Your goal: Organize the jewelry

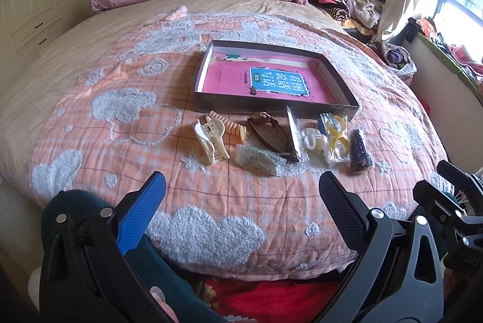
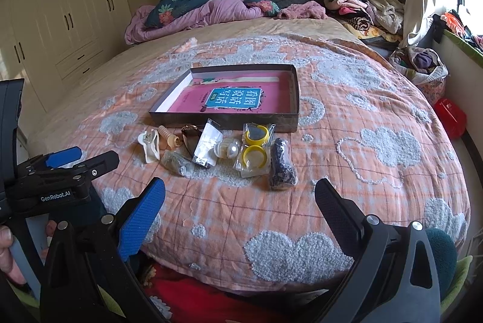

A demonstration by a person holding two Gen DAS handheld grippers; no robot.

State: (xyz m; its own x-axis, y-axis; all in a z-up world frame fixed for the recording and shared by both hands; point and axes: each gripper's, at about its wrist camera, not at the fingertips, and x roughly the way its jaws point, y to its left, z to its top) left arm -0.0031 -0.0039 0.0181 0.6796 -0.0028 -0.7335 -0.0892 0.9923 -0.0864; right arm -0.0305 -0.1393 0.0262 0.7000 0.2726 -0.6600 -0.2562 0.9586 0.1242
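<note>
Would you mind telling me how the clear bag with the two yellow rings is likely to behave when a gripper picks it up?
The clear bag of yellow rings looks like thin glossy film, so it is probably slippery and floppy. The rings inside seem loose, so they may slide and shift the weight. It likely weighs little; the right gripper, now open, should pinch a ring through the film.

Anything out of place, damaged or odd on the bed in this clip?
Nothing damaged or spilled. One oddity: the shallow box meant for sorting holds a pink book, no jewelry. The accessories, like the cream hair claw and yellow rings, lie loose in front.
</note>
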